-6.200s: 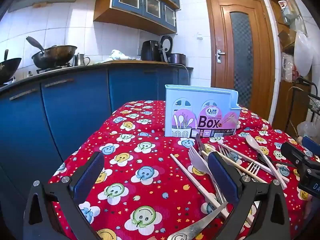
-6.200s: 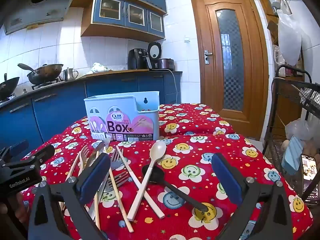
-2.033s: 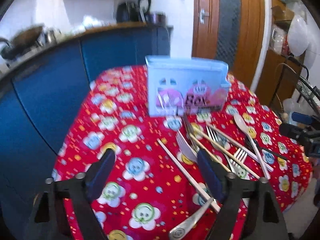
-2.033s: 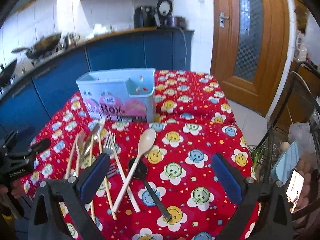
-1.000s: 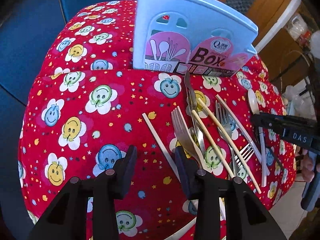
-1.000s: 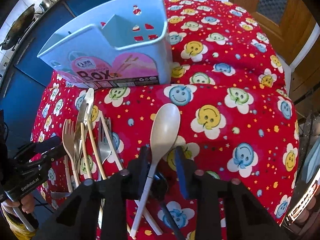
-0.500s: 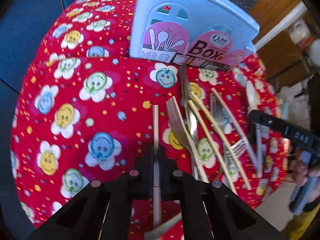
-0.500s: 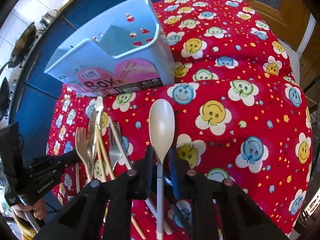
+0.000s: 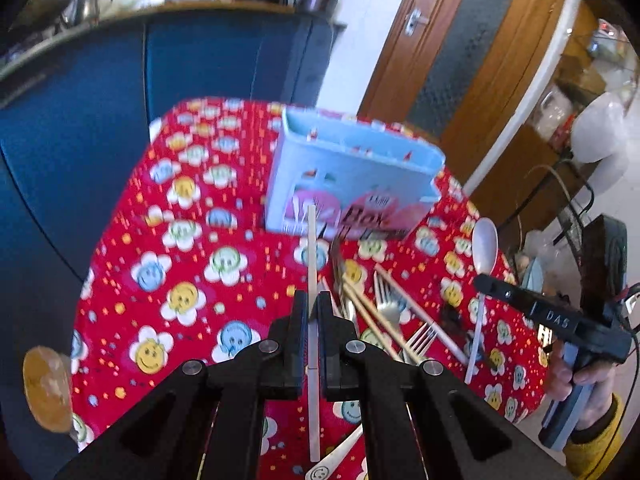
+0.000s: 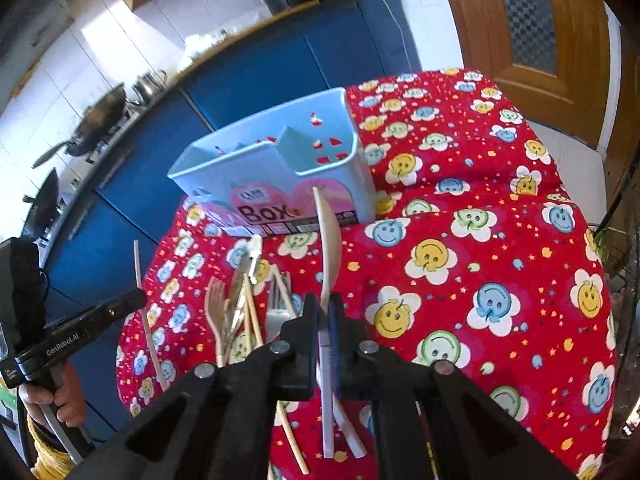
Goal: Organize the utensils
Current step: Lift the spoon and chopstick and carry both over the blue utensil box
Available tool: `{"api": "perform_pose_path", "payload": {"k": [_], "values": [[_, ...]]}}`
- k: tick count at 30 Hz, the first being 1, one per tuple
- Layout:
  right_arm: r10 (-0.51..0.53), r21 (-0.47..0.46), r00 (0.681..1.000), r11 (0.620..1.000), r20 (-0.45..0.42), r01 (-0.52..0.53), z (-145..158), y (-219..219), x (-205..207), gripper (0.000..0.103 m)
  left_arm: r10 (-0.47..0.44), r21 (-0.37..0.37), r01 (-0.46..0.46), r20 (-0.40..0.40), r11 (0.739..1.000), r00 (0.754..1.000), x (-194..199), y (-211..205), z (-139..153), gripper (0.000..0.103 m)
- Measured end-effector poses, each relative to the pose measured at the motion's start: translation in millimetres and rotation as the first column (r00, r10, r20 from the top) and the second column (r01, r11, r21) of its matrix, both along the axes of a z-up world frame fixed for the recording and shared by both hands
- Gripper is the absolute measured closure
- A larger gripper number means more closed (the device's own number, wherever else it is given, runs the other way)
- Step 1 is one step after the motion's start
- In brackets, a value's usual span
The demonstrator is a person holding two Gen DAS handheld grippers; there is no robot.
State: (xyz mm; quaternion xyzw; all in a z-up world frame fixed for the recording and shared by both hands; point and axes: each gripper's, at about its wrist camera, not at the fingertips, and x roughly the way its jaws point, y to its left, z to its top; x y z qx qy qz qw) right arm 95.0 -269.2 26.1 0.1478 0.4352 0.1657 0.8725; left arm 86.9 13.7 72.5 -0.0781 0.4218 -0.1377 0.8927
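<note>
My left gripper (image 9: 313, 309) is shut on a white chopstick (image 9: 310, 240), held off the red smiley tablecloth (image 9: 180, 264) and pointing at the light-blue utensil box (image 9: 356, 176). My right gripper (image 10: 323, 312) grips the handle of a white spoon (image 10: 330, 236), its jaws closing the last bit; the bowl is raised toward the box (image 10: 272, 160). Each view shows the other tool: the right gripper (image 9: 500, 290) with the spoon (image 9: 486, 240), the left gripper (image 10: 136, 298) with the chopstick (image 10: 142, 300). Forks, chopsticks and a knife (image 9: 380, 312) lie piled on the cloth.
The pile (image 10: 240, 300) lies between the two grippers, in front of the box. A black spoon (image 9: 450, 316) lies under the raised white one. Blue cabinets (image 9: 100, 128) stand behind and left of the table, and a wooden door (image 9: 460, 52) is at the back right.
Both grippers closed, the left on the chopstick and the right on the spoon handle, and lifted them off the cloth. Both views tilted up toward the box.
</note>
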Motion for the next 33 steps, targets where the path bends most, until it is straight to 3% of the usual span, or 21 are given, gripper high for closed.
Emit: {"api": "perform_pose_path", "payload": {"k": [9,16,27,33], "values": [[-0.033,0.026,0.980,0.999,0.197,0.029,22.6,5.7,-27.6,0.096,0.029,-0.074,-0.017,0.164,0.997,0.986,-15.7,8.2,25.8,0.099],[-0.072,0.022,0.929,0.997,0.364,0.069,49.1,3.8,-45.0,0.096,0.061,-0.079,-0.039,0.301,0.996,0.952,-20.6,10.7,54.4,0.099],[-0.066,-0.019,0.871,0.996,0.487,0.086,74.2,10.7,-45.6,0.096,0.126,-0.148,-0.076,0.372,0.986,0.920,8.0,13.4,89.6,0.099],[-0.072,-0.014,0.856,0.996,0.512,0.092,79.7,8.4,-35.2,0.096,0.152,-0.159,-0.088,0.454,0.983,0.878,25.9,6.0,112.1,0.099]]}}
